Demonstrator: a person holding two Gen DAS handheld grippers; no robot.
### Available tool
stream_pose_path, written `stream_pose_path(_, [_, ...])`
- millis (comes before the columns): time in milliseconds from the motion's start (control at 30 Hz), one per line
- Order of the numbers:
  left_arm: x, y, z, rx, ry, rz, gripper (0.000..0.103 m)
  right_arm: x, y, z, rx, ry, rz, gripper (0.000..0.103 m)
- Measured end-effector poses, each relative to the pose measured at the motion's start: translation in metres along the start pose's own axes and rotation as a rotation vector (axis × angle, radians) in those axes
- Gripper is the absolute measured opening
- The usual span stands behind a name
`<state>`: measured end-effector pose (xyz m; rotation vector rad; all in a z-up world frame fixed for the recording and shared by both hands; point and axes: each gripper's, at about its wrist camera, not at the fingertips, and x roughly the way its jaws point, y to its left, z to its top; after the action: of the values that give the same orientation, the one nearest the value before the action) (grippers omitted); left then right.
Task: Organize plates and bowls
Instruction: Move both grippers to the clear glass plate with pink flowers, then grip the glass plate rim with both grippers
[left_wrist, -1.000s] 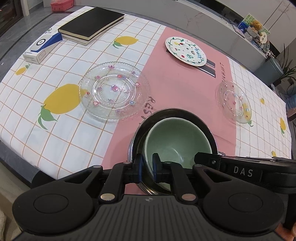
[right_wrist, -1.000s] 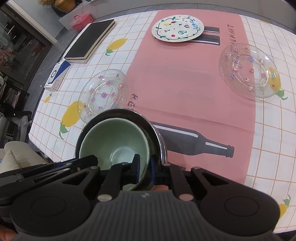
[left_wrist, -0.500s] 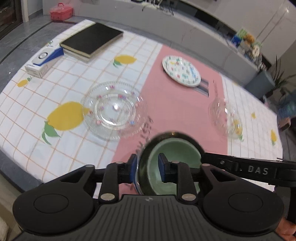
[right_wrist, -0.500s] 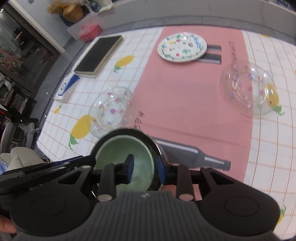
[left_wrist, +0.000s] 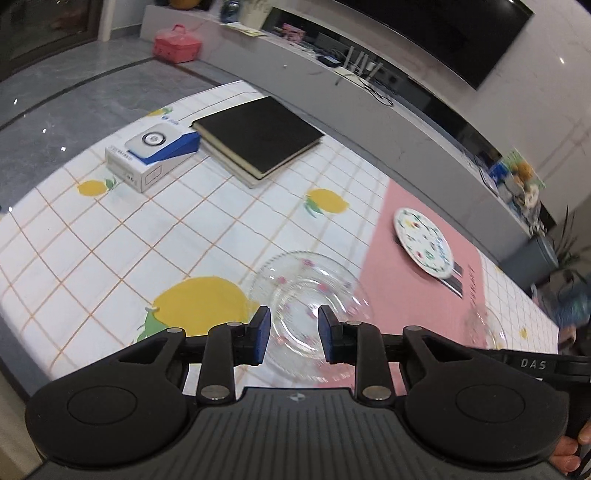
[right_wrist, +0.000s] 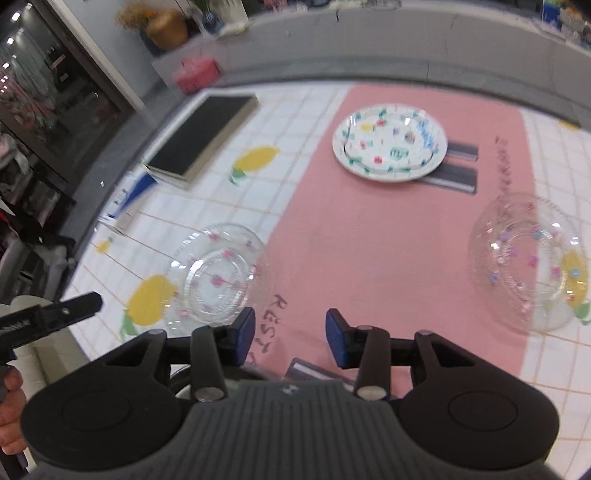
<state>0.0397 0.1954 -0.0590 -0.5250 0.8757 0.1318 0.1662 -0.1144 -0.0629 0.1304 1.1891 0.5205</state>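
Note:
My left gripper (left_wrist: 293, 334) is open and empty above the near edge of a clear glass plate with pink dots (left_wrist: 306, 295). My right gripper (right_wrist: 290, 338) is open and empty over the pink cloth. The same glass plate (right_wrist: 216, 278) lies to its left. A white patterned plate (right_wrist: 389, 146) lies farther back, and shows in the left wrist view (left_wrist: 423, 242). A clear glass bowl (right_wrist: 528, 262) sits at the right, faint in the left wrist view (left_wrist: 484, 328). A dark bowl rim (right_wrist: 177, 384) peeks out under the right gripper body; the green bowl is hidden.
A black book (left_wrist: 258, 138) and a white-and-blue box (left_wrist: 153, 155) lie at the far left of the table. The left gripper's body (right_wrist: 51, 317) juts in at the right wrist view's left. A grey counter runs behind the table.
Both grippers have let go of the stacked bowls, opened, and lifted back and up. The bowls have dropped out of sight below the grippers.

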Motion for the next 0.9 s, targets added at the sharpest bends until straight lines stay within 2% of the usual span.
stream_pose_path(167, [0.033,0.021,0.001,-0.040,0.012,-0.012,0.032,0.041,-0.004,0.017,0.026,0.098,0.016,0.042])
stream_pose_path(400, [0.061,0.037,0.003,-0.055,0.038,-0.012,0.032,0.083,0.004,0.037,0.037,0.181,0.024,0.042])
stream_pose_path(633, [0.082,0.045,-0.002,-0.085,0.081,-0.023,0.032,0.105,0.009,0.049,0.046,0.217,0.028,0.041])
stream_pose_path(833, [0.088,0.043,-0.001,-0.090,0.078,-0.048,0.031,0.110,0.015,0.049,0.035,0.228,0.048,0.028])
stream_pose_path(867, [0.089,0.043,-0.001,-0.088,0.080,-0.048,0.029,0.110,0.016,0.049,0.033,0.225,0.051,0.026])
stream_pose_path(900, [0.090,0.043,-0.001,-0.086,0.083,-0.047,0.023,0.111,0.016,0.048,0.031,0.223,0.052,0.024])
